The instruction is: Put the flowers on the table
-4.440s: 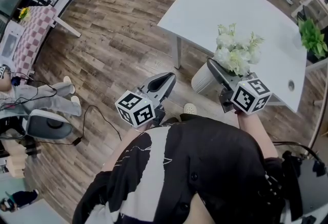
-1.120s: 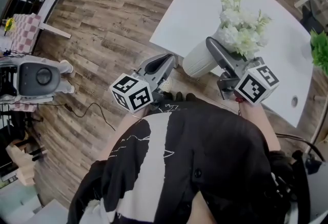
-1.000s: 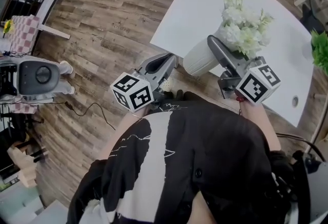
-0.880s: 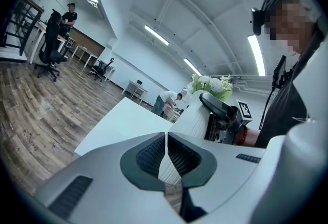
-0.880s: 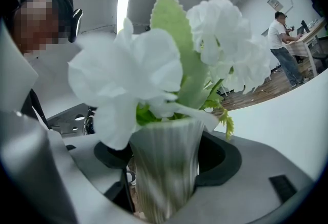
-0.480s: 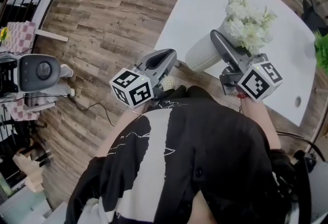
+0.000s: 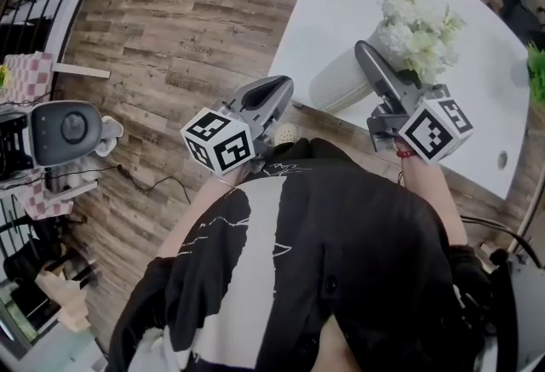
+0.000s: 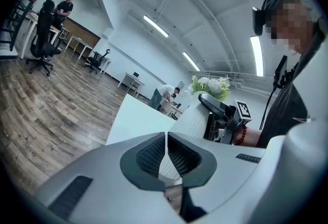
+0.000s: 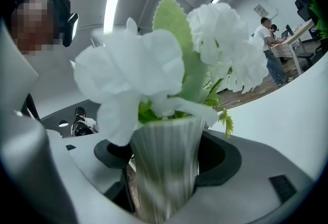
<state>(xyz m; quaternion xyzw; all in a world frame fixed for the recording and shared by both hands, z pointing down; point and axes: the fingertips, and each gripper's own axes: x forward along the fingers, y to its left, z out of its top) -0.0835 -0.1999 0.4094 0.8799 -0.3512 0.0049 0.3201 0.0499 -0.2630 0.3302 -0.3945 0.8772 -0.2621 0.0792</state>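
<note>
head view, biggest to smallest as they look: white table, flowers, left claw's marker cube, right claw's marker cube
1. white table
2. flowers
3. left claw's marker cube and right claw's marker cube: look alike, unranked; both nearest camera

Black-and-white top point(image 7: 341, 260) (red bead bracelet point(image 7: 403, 154))

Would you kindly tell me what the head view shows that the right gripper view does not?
Only the head view: the left gripper and a grey-and-white machine on the floor. Only the right gripper view: the right gripper's two jaws pressed against the white ribbed vase, plus a ceiling strip light. Both: that vase, its white flowers and the white table.
</note>
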